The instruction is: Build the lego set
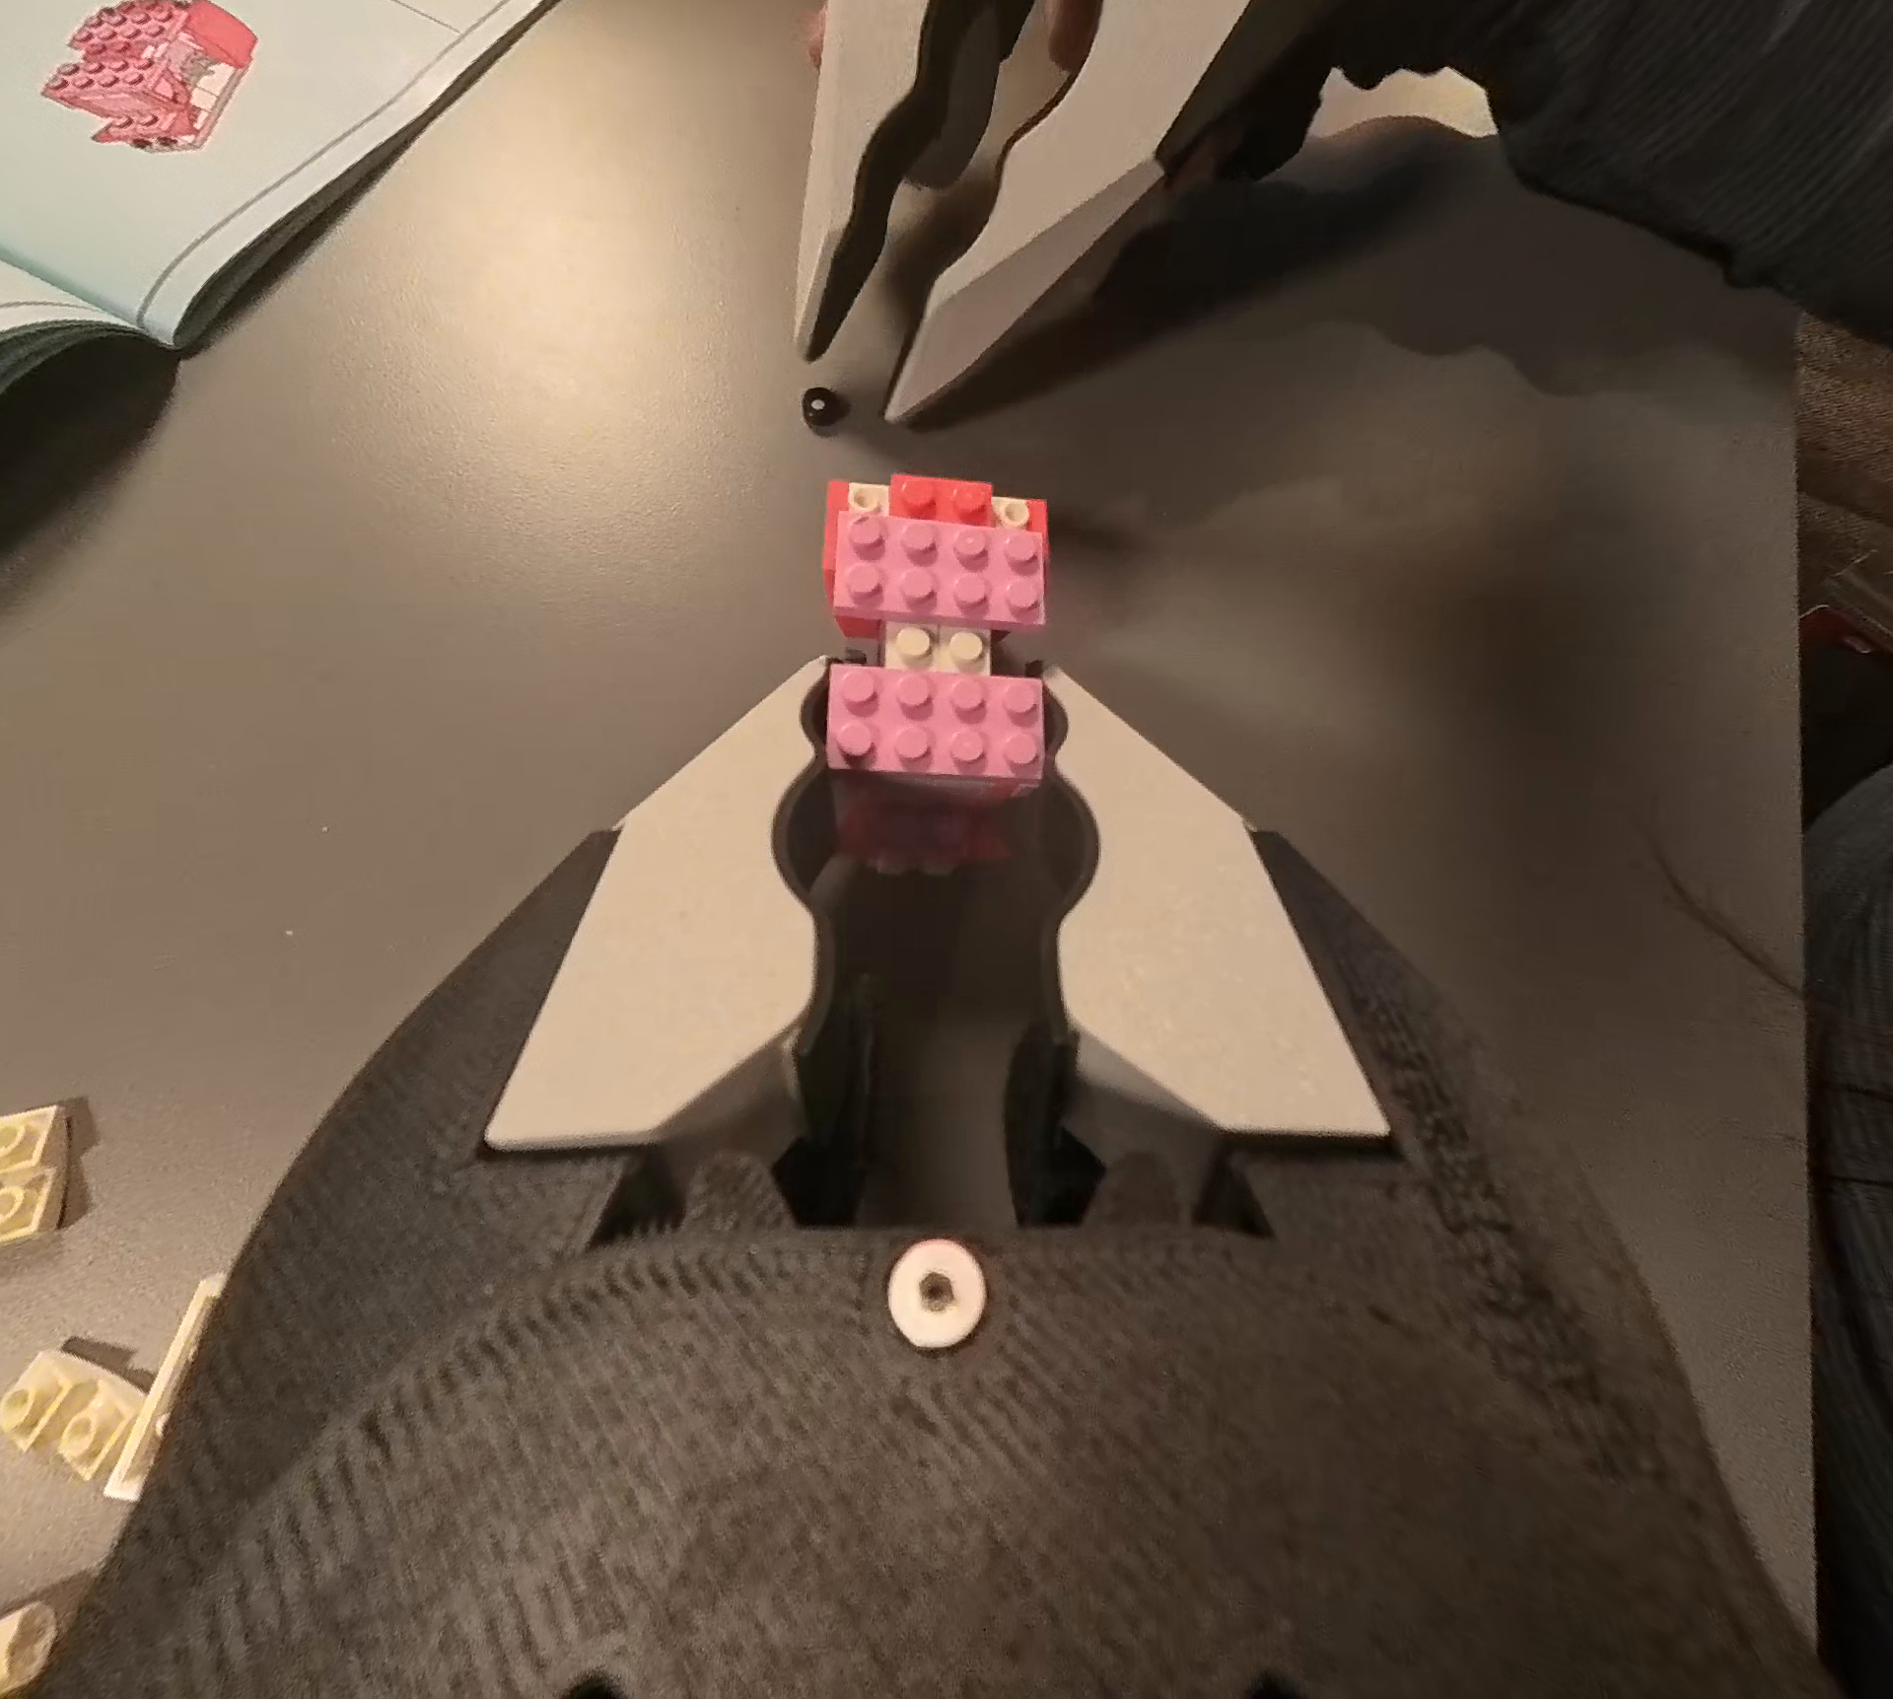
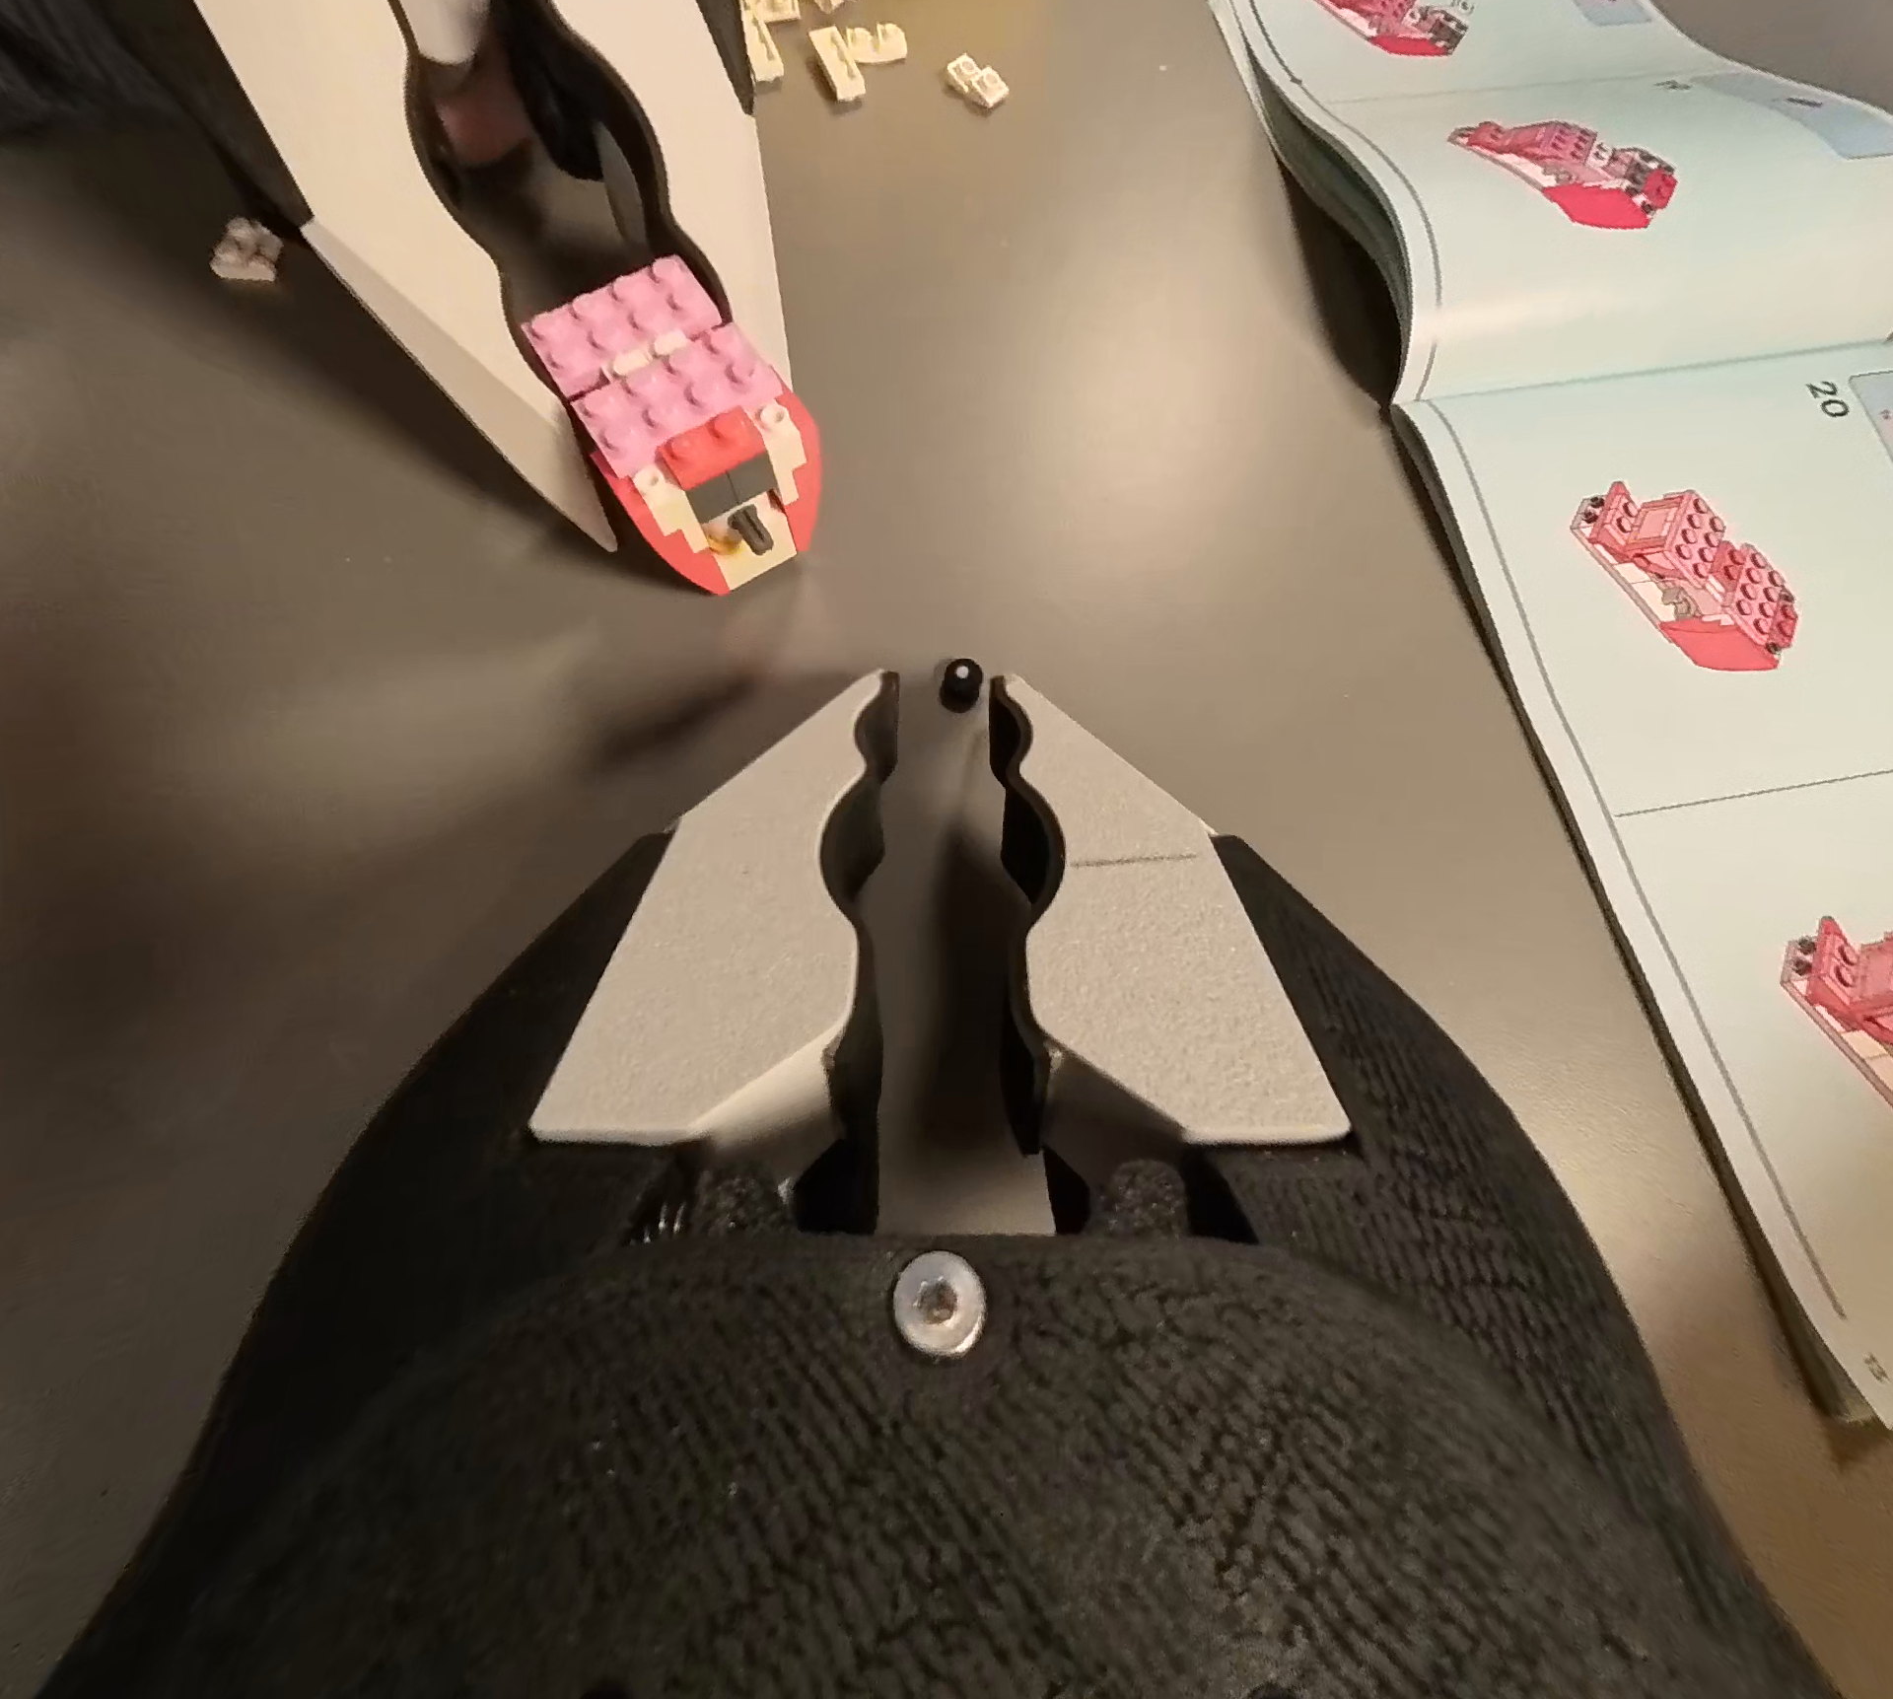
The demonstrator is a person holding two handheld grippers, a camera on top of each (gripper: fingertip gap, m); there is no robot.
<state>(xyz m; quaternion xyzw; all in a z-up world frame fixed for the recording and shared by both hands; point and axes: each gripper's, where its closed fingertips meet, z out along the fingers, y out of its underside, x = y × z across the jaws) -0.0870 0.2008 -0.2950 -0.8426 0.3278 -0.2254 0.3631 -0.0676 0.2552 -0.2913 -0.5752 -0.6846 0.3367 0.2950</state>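
Clamped between the fingers of the left gripper (image 1: pixel 937 677) is a brick boat (image 2: pixel 697 441) of pink, red and cream pieces, its red bow touching the dark worktop (image 2: pixel 1076 318). Just ahead of that bow, a small black stud (image 2: pixel 960 684) stands on the worktop between the parted fingers of the right gripper (image 2: pixel 948 697), untouched by either. Beyond the stud, an open instruction booklet (image 2: pixel 1598 298) is spread; loose cream bricks (image 2: pixel 871 36) are scattered behind the boat.

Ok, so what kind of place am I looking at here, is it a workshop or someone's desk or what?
Most likely a desk or hobby table set up for toy-brick building. An open instruction booklet lies on the dark tabletop, loose cream bricks are scattered nearby, and a half-built pink and red brick model sits between the left gripper's fingers.
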